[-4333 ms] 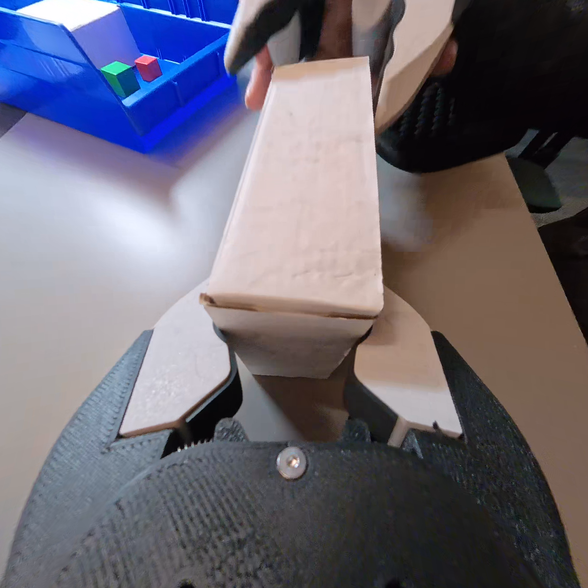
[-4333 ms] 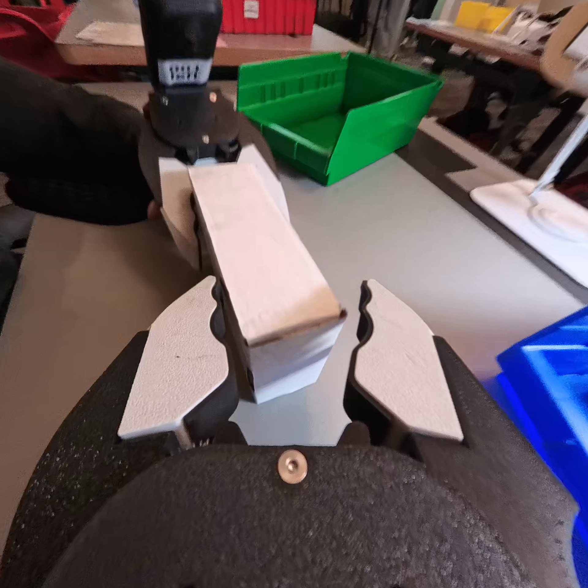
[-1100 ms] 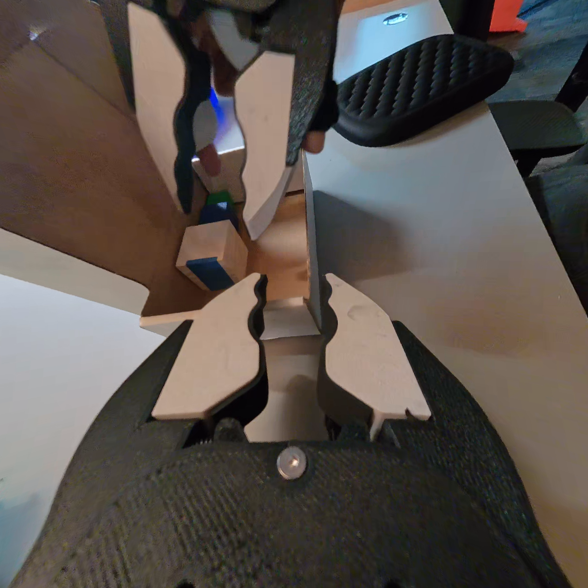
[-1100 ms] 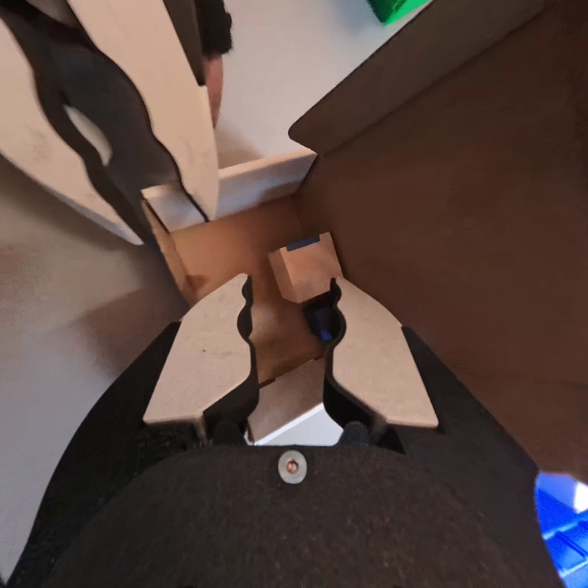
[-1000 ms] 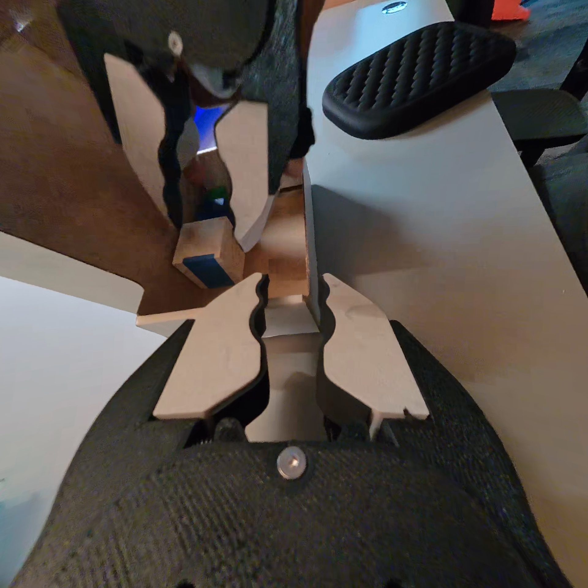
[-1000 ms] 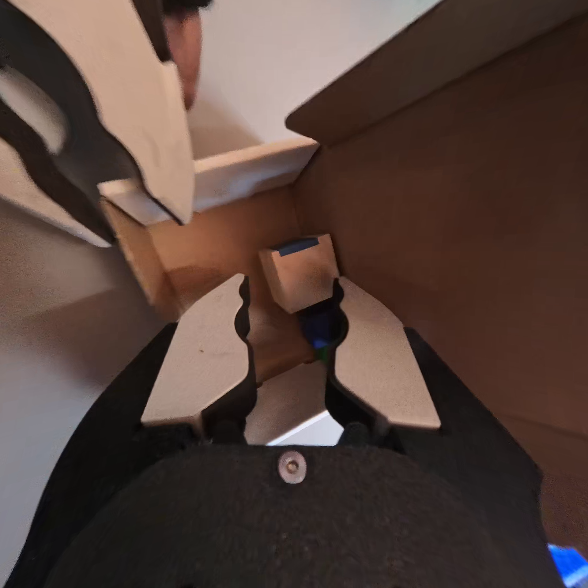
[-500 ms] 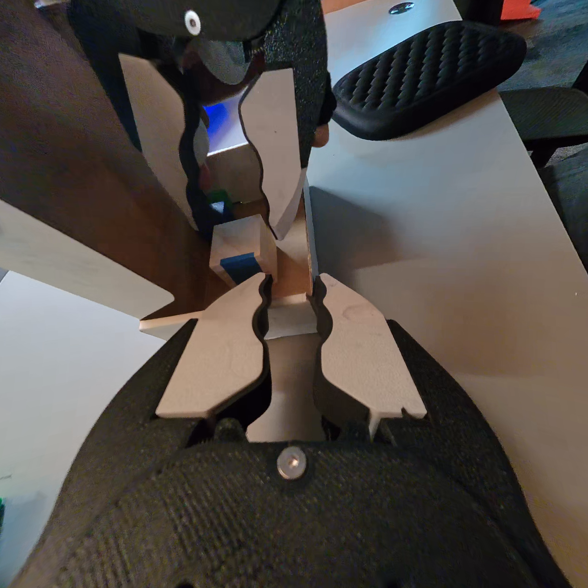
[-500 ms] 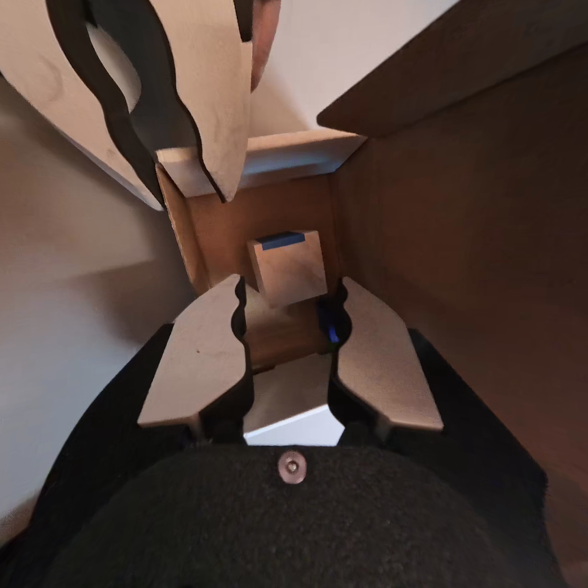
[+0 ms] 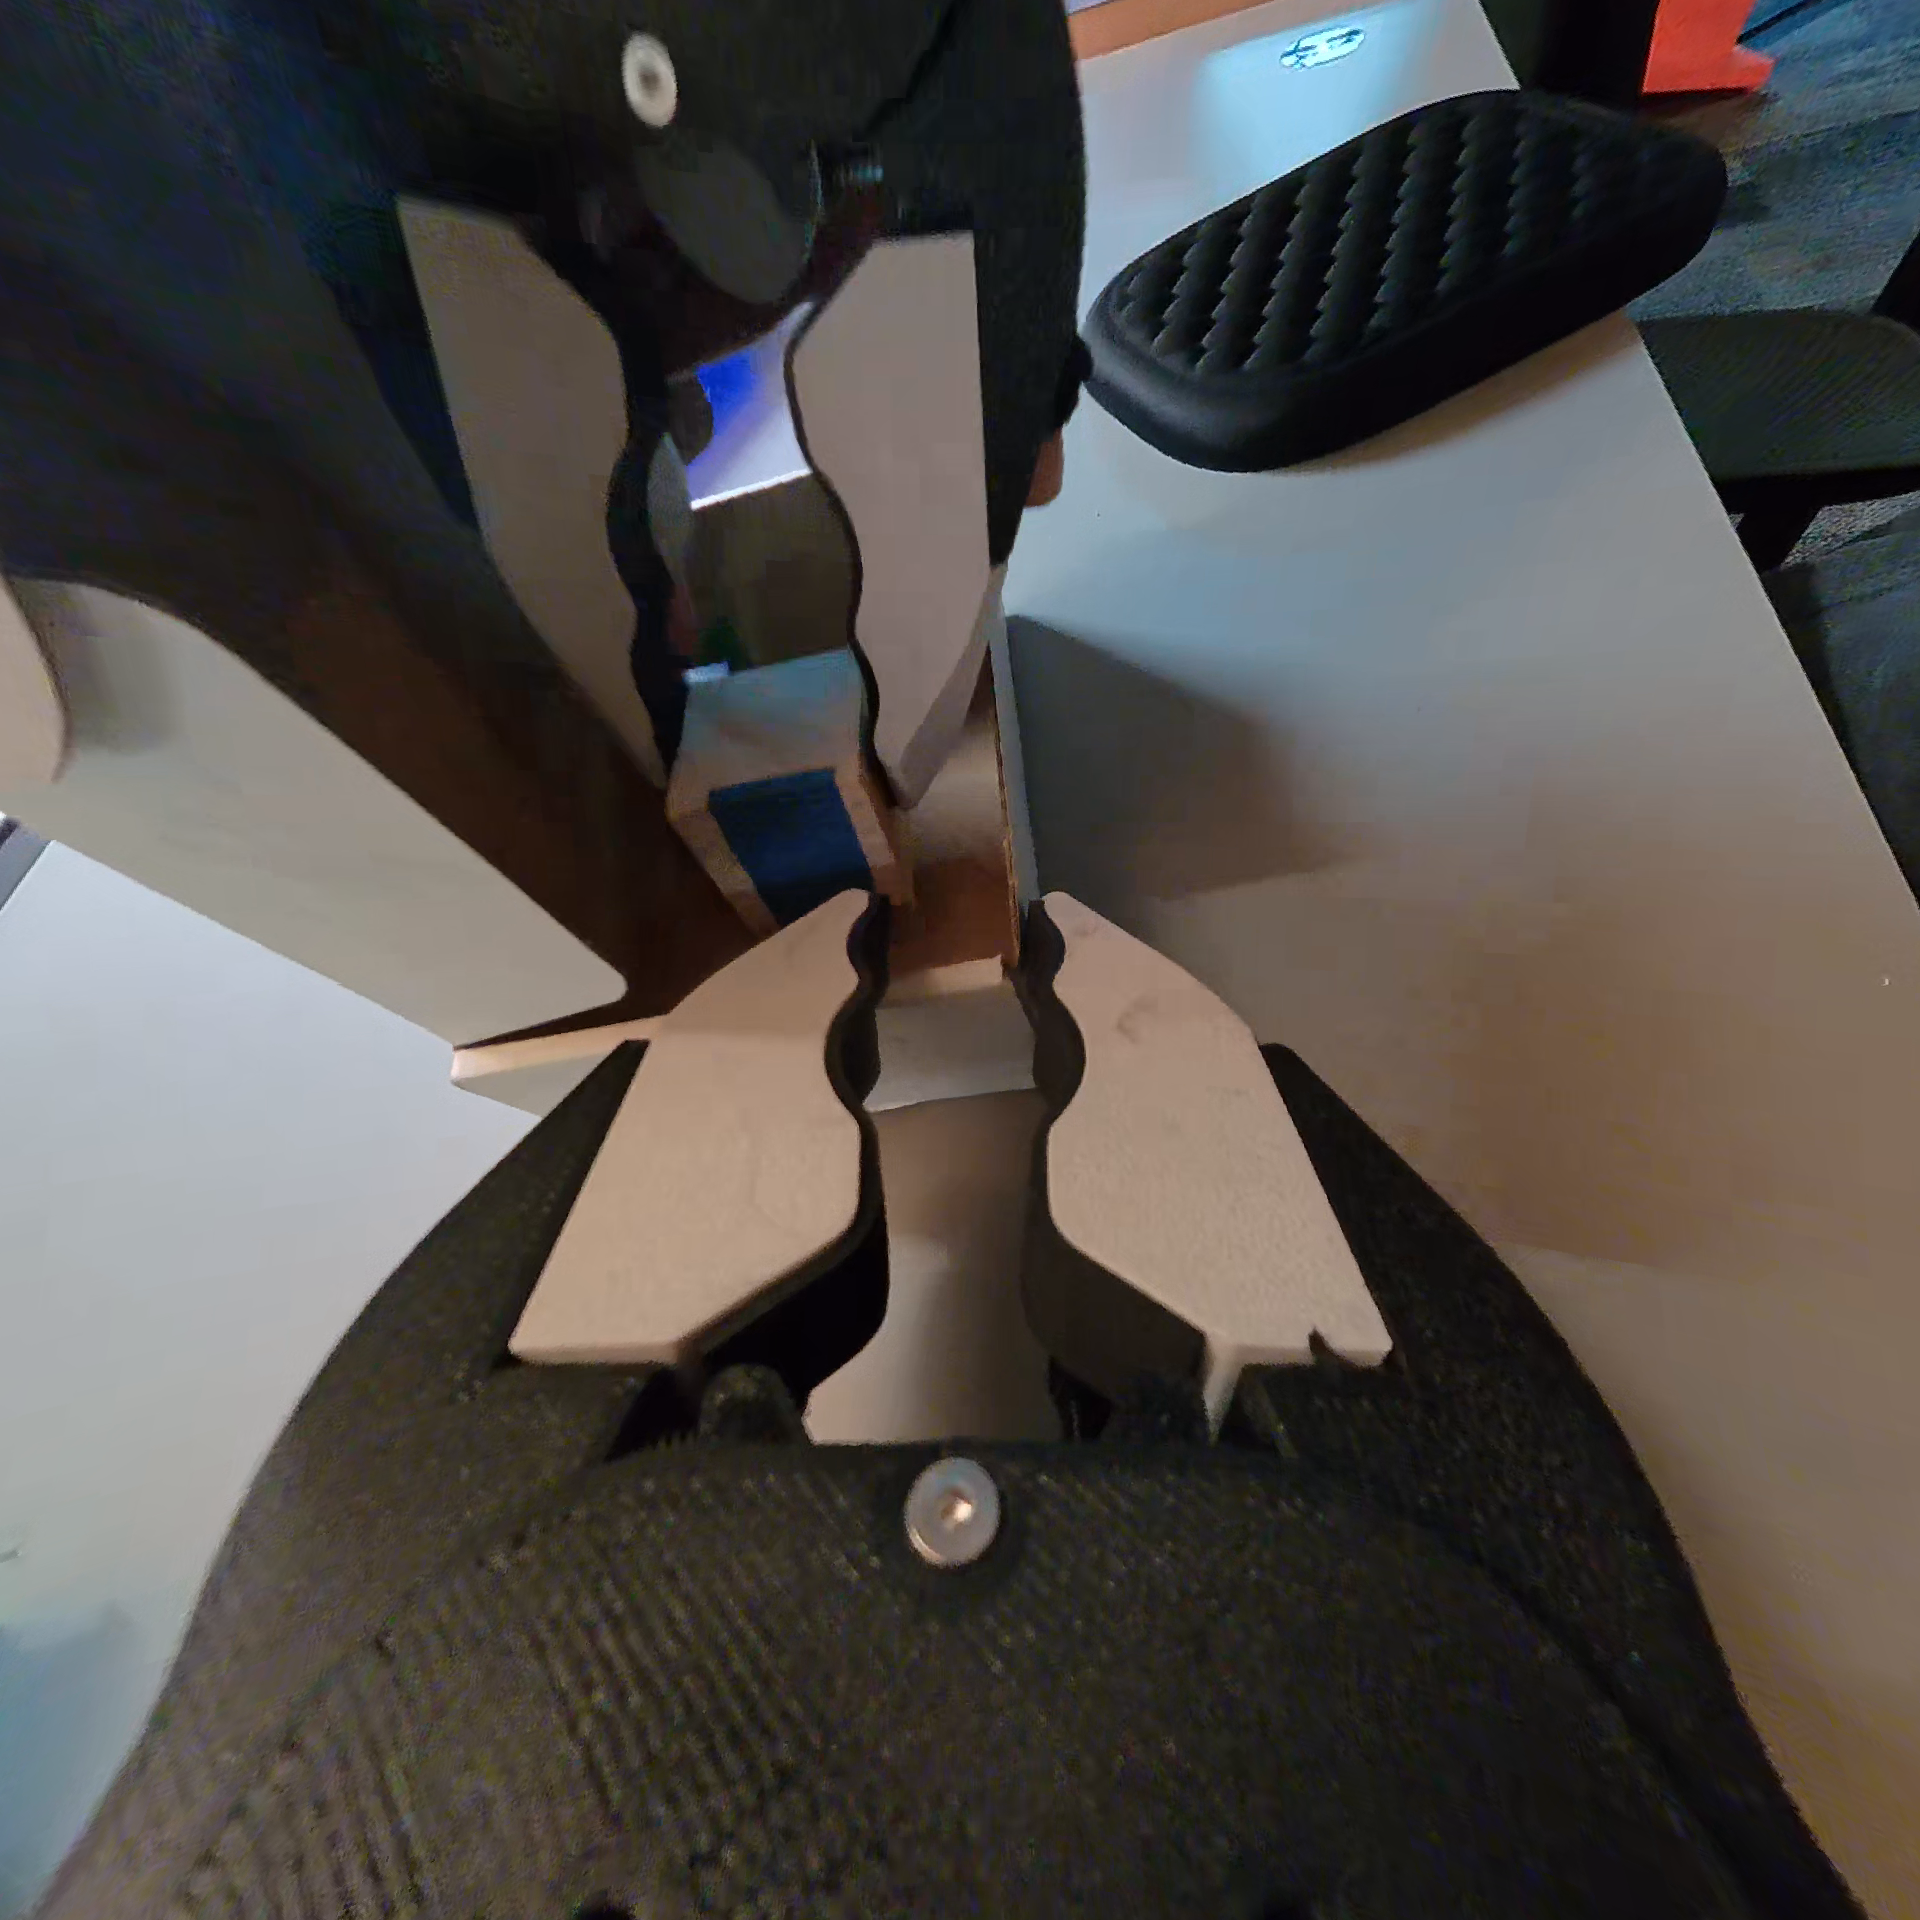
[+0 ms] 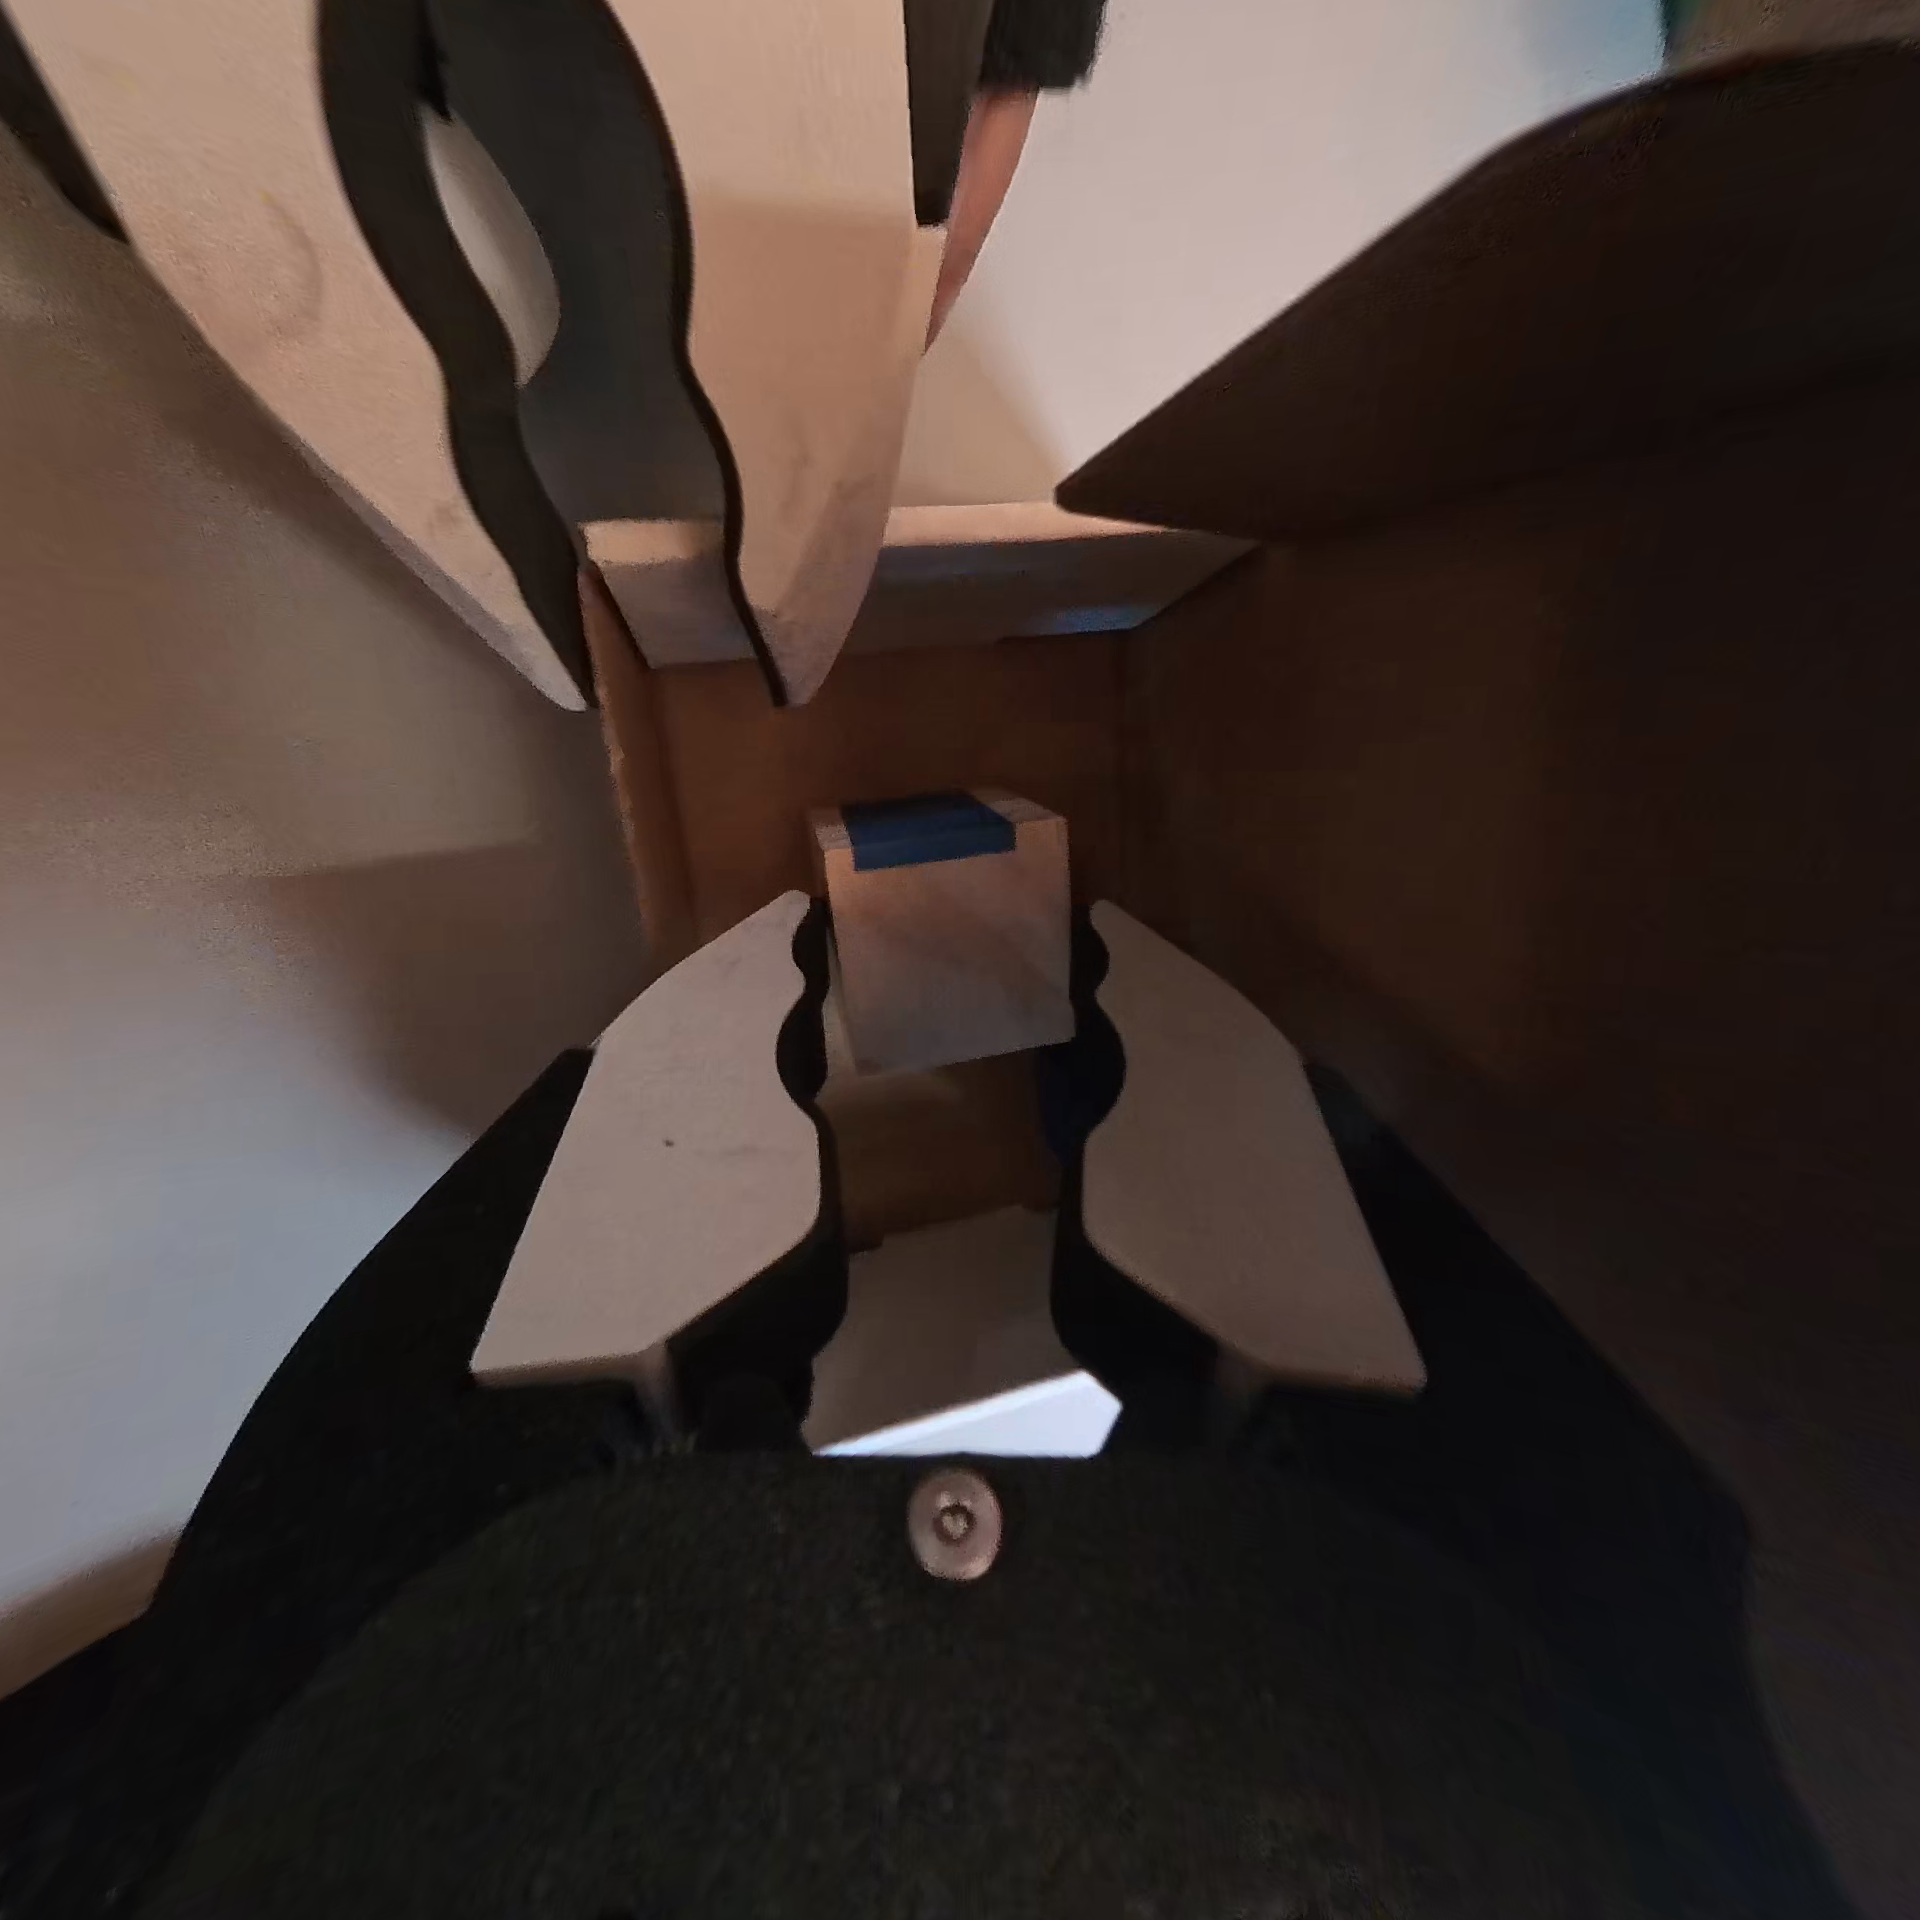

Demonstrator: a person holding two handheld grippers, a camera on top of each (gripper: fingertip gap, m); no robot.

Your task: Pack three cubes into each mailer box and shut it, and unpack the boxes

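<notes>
An open white mailer box (image 9: 312,831) with a brown inside lies on the table, its lid (image 10: 1507,727) raised. My left gripper (image 9: 956,914) is shut on the box's near end wall (image 9: 956,1039); it also shows at the top of the right wrist view (image 10: 681,675). My right gripper (image 10: 951,914) reaches down into the box and is shut on a wooden cube with blue tape (image 10: 945,956). The left wrist view shows that cube (image 9: 779,831) between the right gripper's fingertips (image 9: 779,779). A green cube (image 9: 720,632) peeks out behind it. The rest of the box's inside is hidden.
A black chair armrest (image 9: 1403,270) overhangs the table's far right edge. A bit of a blue bin (image 9: 727,384) shows between the right gripper's fingers. The pale tabletop (image 9: 1403,831) runs to the right of the box. My hands' fingertips stand some 5 cm from each other.
The box, shut 4 s ago, now stands open. In the last second the right gripper lowered into it and closed on the taped wooden cube, which has straightened between the fingers.
</notes>
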